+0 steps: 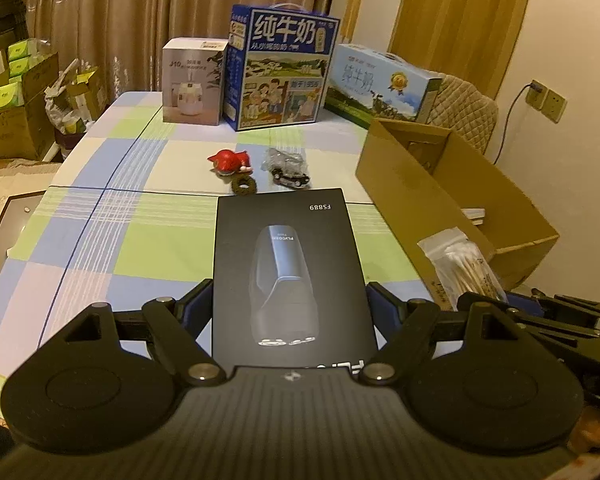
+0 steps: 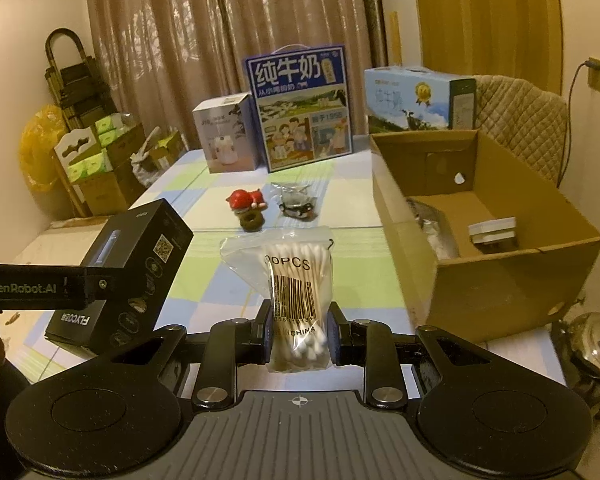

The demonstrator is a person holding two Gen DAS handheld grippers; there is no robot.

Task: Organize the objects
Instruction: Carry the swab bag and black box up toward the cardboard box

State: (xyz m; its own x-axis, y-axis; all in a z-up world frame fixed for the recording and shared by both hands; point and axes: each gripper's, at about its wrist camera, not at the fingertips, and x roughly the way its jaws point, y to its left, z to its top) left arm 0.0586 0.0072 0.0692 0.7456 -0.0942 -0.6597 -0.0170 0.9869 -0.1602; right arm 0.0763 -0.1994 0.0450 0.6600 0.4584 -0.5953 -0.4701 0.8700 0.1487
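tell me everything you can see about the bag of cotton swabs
The bag of cotton swabs is a clear plastic zip pouch packed with white-tipped, pale-stemmed swabs. It carries a black barcode and print ending in "PCS". The right gripper is shut on its lower part, holding it above the checked tablecloth, top end pointing away from the camera. Only the blue pads touch it.

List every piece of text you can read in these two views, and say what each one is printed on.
"FS889": black shaver box, held by the left gripper.
"FLYCO": same box's side, right wrist view.
"GenRobot.AI": the left gripper's finger.
"00PCS" and "IN CHINA": cotton swab bag in the right gripper; barcode digits too blurred.
"纯牛奶": dark blue milk carton.
"J10": white box.
Smaller print: unreadable.
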